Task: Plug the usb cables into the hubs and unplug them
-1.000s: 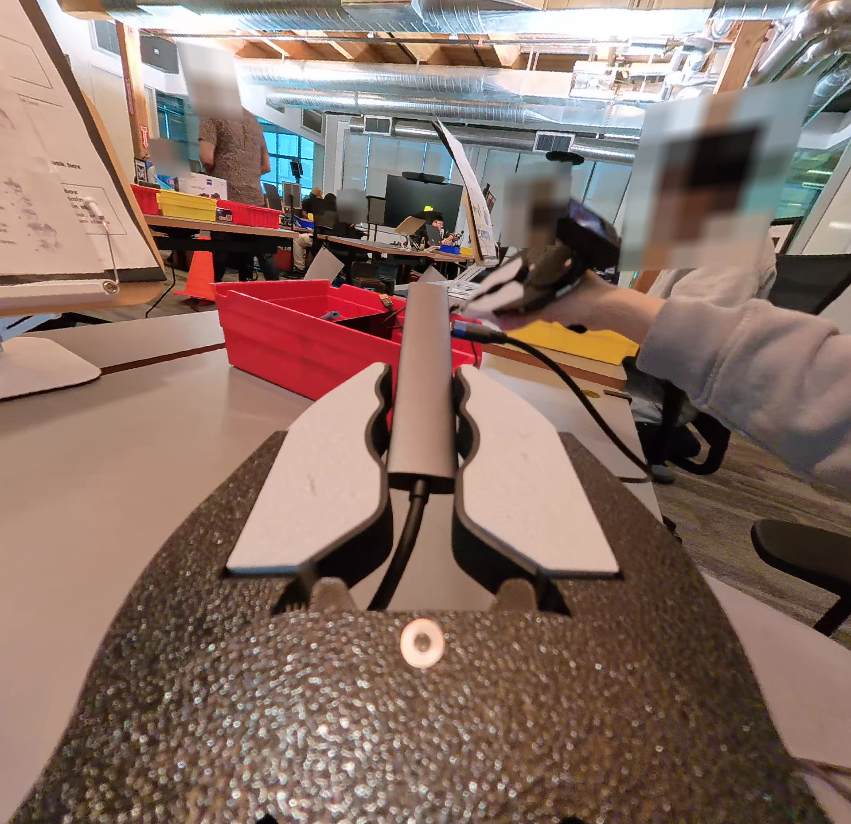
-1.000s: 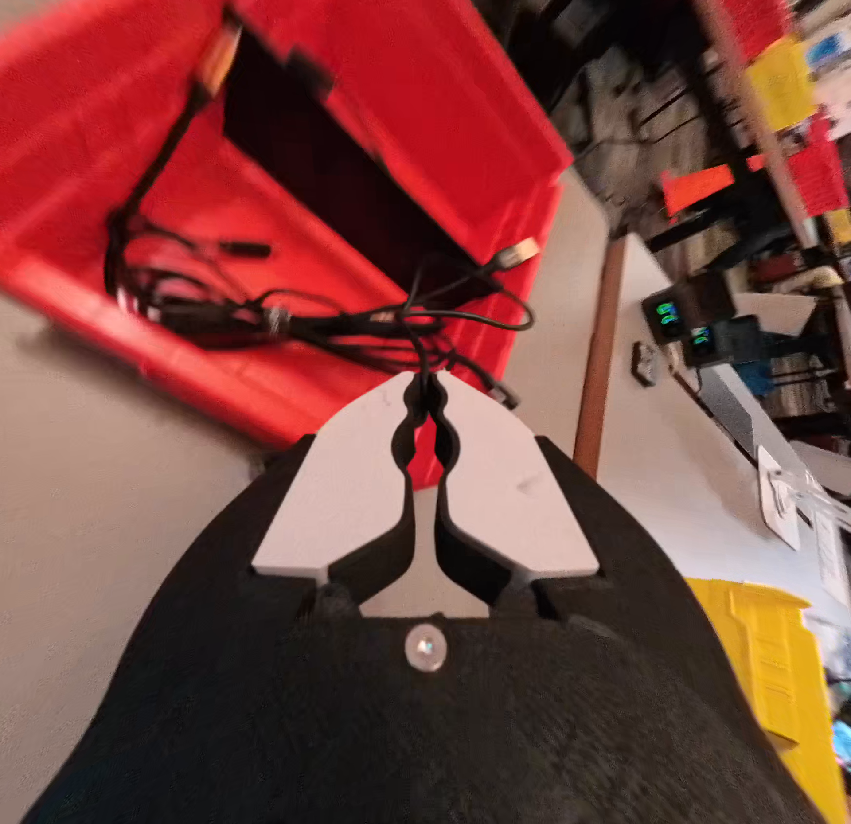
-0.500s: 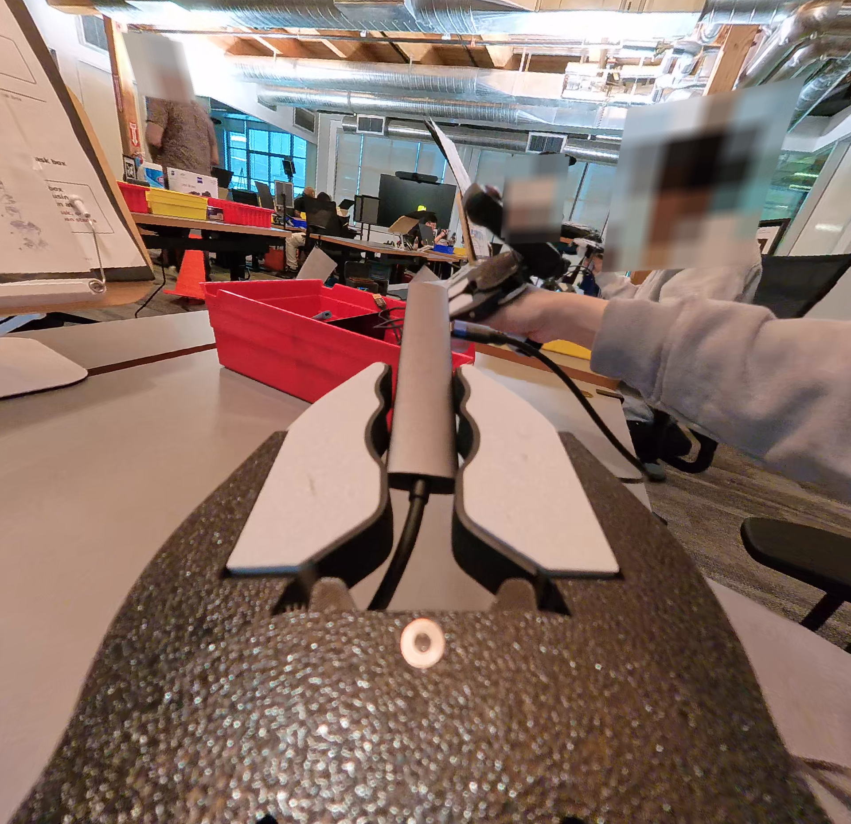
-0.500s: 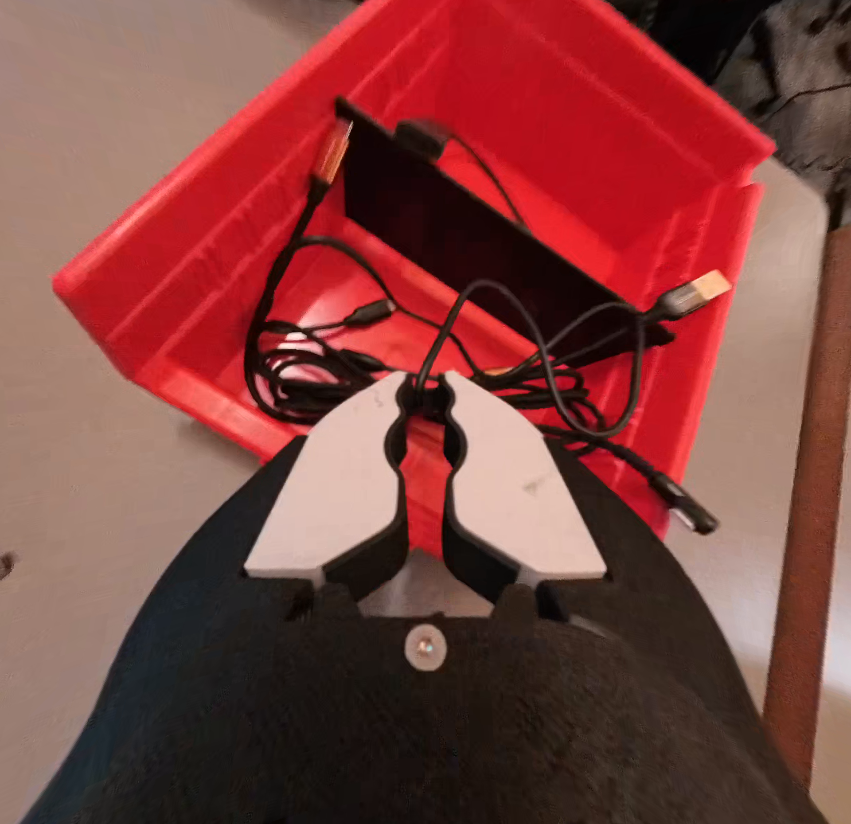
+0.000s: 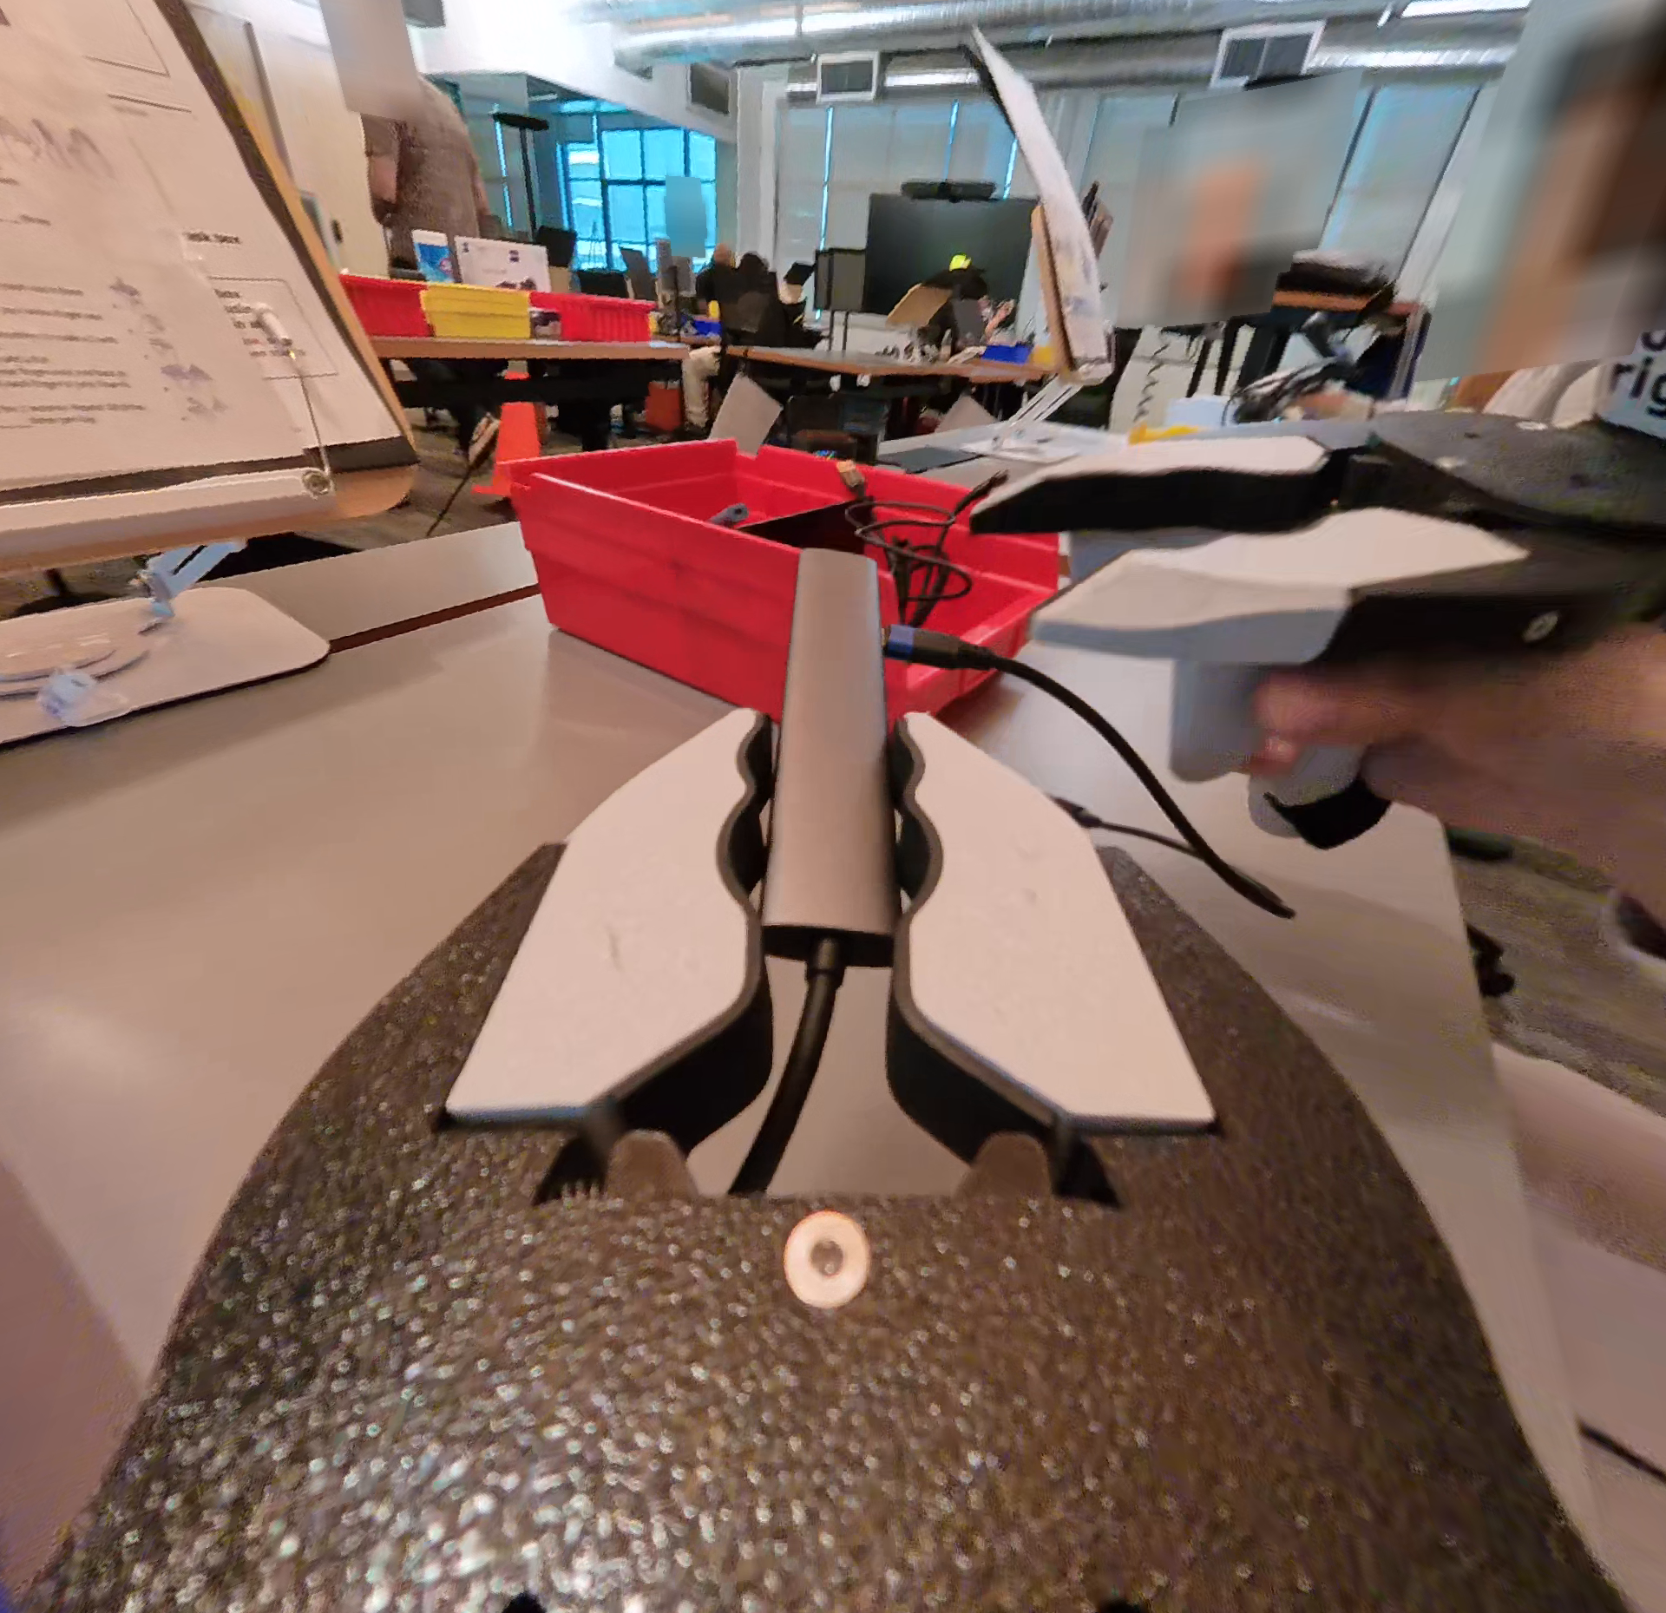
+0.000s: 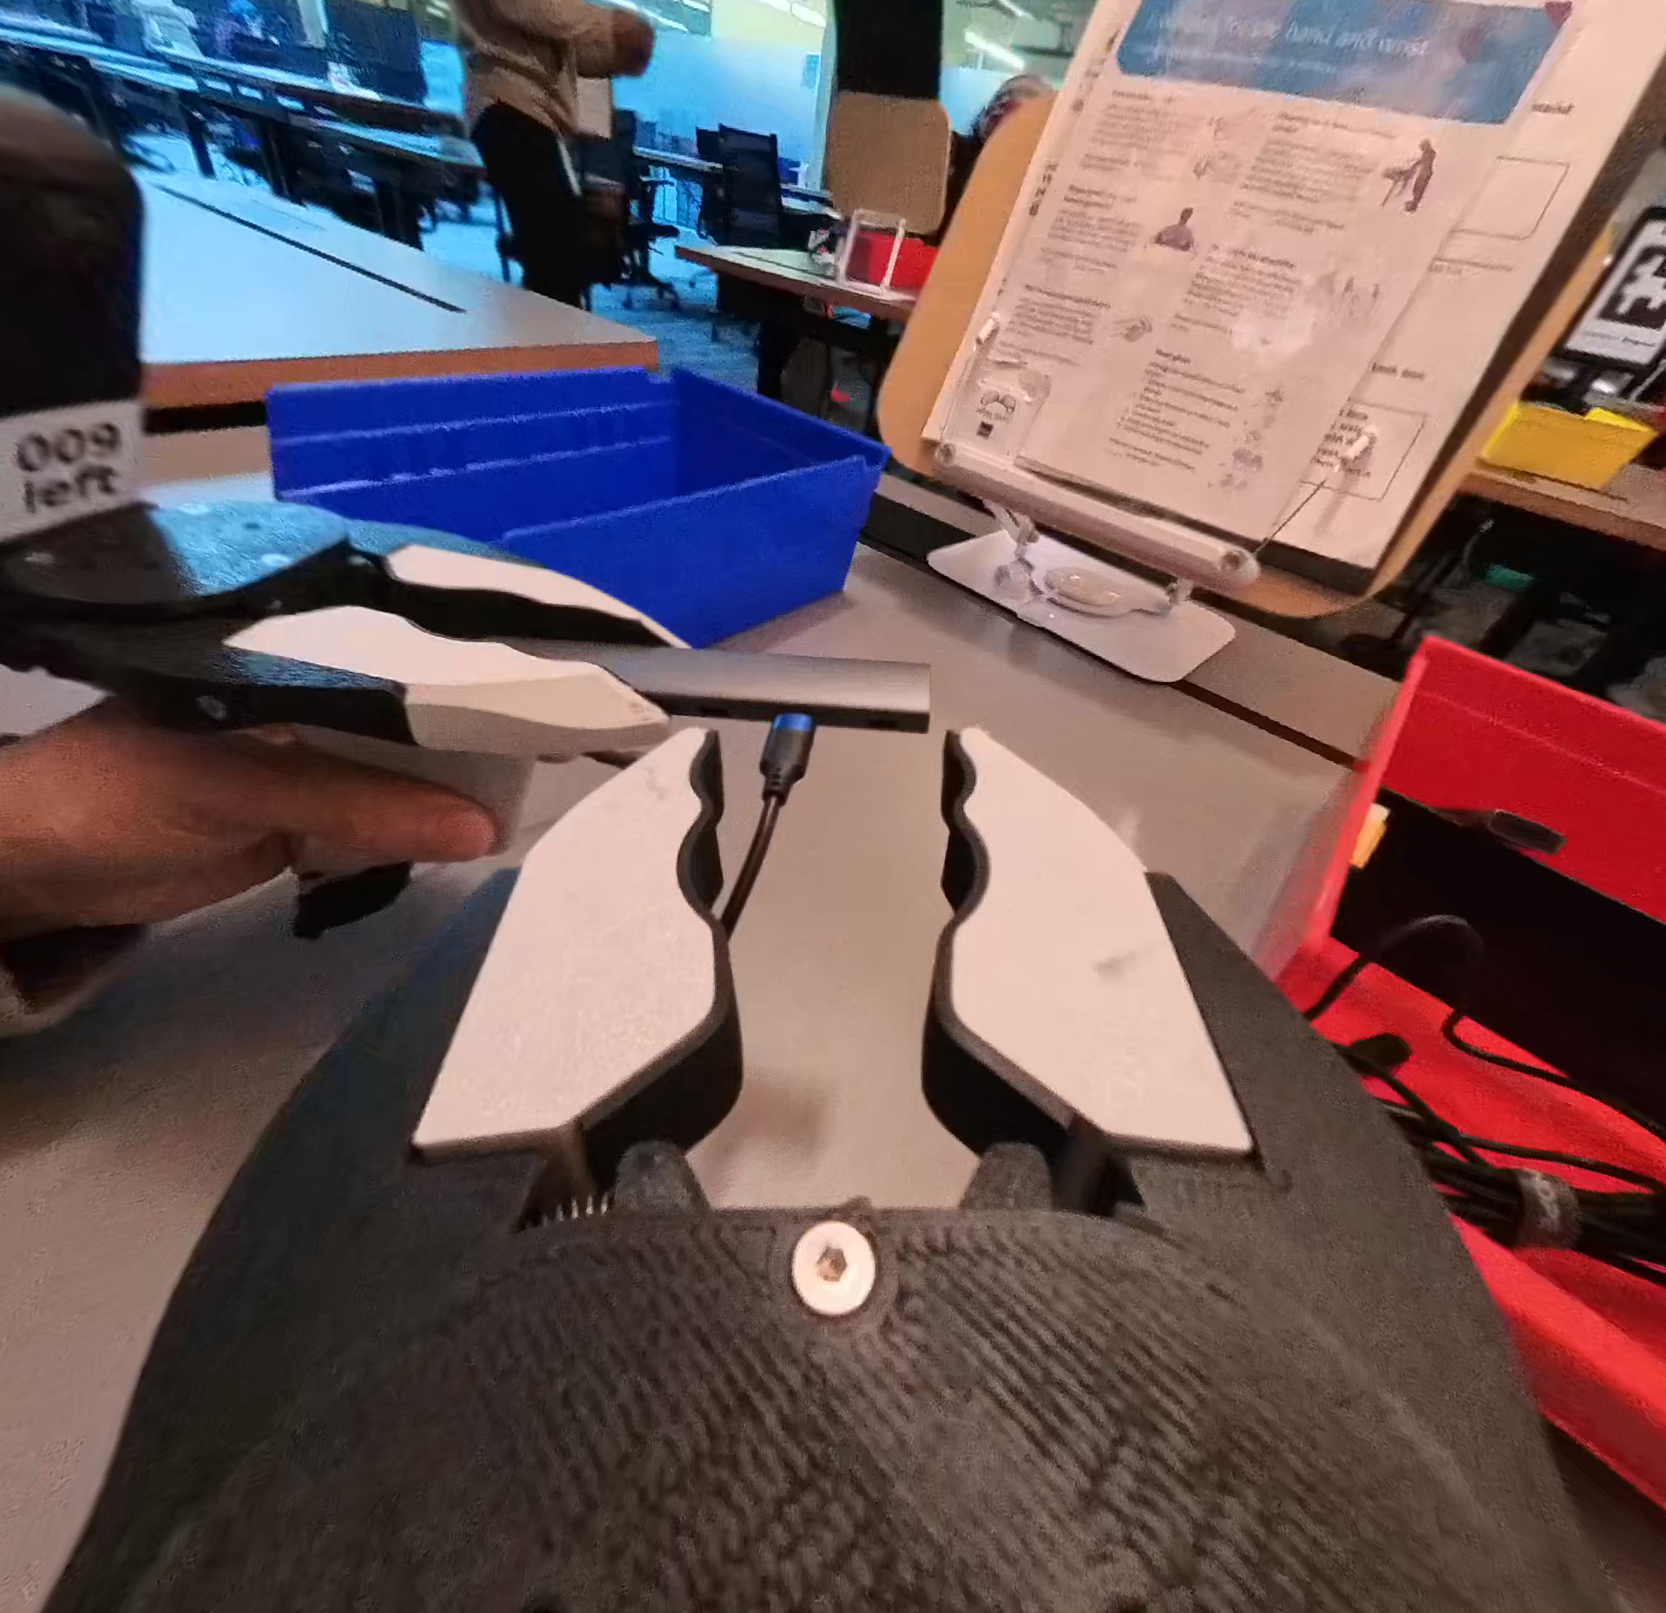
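My left gripper (image 5: 829, 749) is shut on a grey USB hub (image 5: 829, 668) and holds it above the table, pointing forward. A black cable with a blue-ringed plug (image 5: 929, 646) is plugged into the hub's right side. My right gripper (image 6: 825, 749) is open and empty. It faces the hub (image 6: 811, 677) side-on, with the plug (image 6: 789, 745) at the gap between its fingertips, nearer the left finger, untouched. In the left wrist view the right gripper (image 5: 1005, 569) comes in from the right. The right wrist view shows the left gripper (image 6: 667, 677) at the left.
A red bin (image 5: 676, 578) with a black divider and several loose cables stands behind the hub; it also shows at the right in the right wrist view (image 6: 1533, 758). A blue bin (image 6: 631, 524) and a document stand (image 6: 1217, 263) sit on the grey table (image 5: 270, 848).
My right gripper was over the red bin, shut on a cable. It has let go, opened and swung over to the plug in the hub. My left gripper still holds the hub.
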